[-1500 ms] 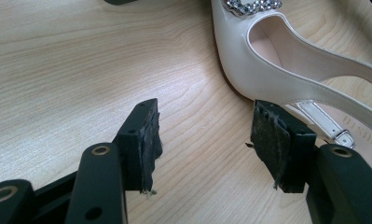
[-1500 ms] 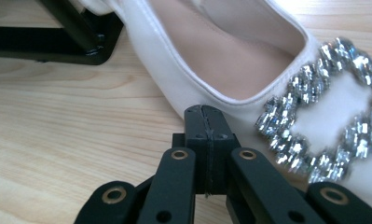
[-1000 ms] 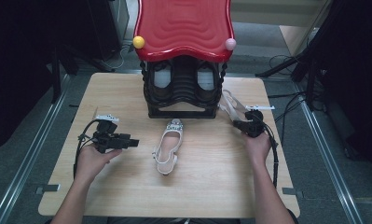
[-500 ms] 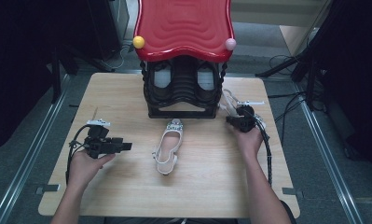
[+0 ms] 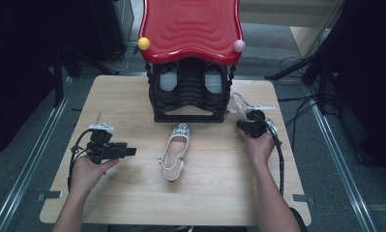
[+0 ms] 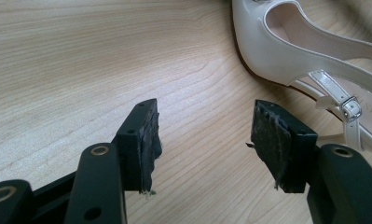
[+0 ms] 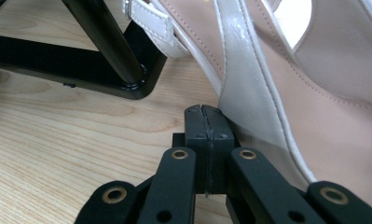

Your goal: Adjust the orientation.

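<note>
A white slingback shoe lies mid-table, toe toward the rack; the left gripper view has it at upper right. My left gripper rests to its left, pointing at it, jaws open over bare wood with nothing between them. A second white shoe lies by the rack's right foot. My right gripper sits at that shoe's near side. Its jaws are shut pad to pad with nothing seen between them, and the tips rest against the shoe's pale side.
A black shoe rack with a red wavy roof stands at the back centre, dark shoes on its shelves. Its base bar runs just left of the right gripper. The wooden table ends at metal rails on both sides.
My right gripper has shifted a little left, closer to the shoe by the rack. My left hand has slid slightly left and toward the front edge.
</note>
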Available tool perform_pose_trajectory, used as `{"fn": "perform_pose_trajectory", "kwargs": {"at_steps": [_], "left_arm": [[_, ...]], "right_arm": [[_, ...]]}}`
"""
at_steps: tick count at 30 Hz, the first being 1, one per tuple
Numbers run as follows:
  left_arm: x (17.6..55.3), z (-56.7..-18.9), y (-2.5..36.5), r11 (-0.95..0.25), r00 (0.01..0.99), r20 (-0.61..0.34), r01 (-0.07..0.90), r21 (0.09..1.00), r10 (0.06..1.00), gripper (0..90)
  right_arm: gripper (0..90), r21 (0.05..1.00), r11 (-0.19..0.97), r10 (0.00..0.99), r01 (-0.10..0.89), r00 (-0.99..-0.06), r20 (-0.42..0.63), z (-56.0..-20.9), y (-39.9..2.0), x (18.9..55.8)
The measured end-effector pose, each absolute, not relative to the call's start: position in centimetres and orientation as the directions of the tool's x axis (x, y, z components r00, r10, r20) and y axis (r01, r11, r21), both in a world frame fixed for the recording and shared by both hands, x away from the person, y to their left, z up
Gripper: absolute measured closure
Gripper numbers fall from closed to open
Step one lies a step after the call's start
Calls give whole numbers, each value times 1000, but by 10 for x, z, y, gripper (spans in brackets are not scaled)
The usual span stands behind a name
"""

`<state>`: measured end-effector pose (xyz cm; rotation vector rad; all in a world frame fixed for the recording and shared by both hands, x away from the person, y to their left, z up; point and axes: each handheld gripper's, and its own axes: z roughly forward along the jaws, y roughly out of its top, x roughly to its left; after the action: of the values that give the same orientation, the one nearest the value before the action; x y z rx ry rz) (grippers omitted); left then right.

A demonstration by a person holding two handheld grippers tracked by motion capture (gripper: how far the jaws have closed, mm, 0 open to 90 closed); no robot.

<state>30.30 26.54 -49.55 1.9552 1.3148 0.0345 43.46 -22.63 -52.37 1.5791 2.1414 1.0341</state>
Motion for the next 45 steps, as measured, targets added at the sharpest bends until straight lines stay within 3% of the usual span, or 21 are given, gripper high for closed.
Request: {"fn": "perform_pose_trajectory", "kwargs": {"at_steps": [16, 29, 37, 45], "left_arm": [[314, -496, 259, -189, 490, -384, 774, 604, 783, 421], [325, -494, 252, -211, 513, -385, 769, 603, 768, 422], [329, -494, 250, -208, 513, -391, 769, 604, 764, 422], [329, -493, 249, -213, 518, -388, 767, 605, 762, 422]], "right_arm": [[900, 672, 50, 929, 739, -282, 240, -522, -258, 425], [900, 637, -62, 946, 768, -157, 282, -520, -300, 409], [900, 628, -59, 927, 776, -192, 323, -509, -300, 389], [900, 663, 21, 896, 748, -308, 319, -490, -271, 378]]}}
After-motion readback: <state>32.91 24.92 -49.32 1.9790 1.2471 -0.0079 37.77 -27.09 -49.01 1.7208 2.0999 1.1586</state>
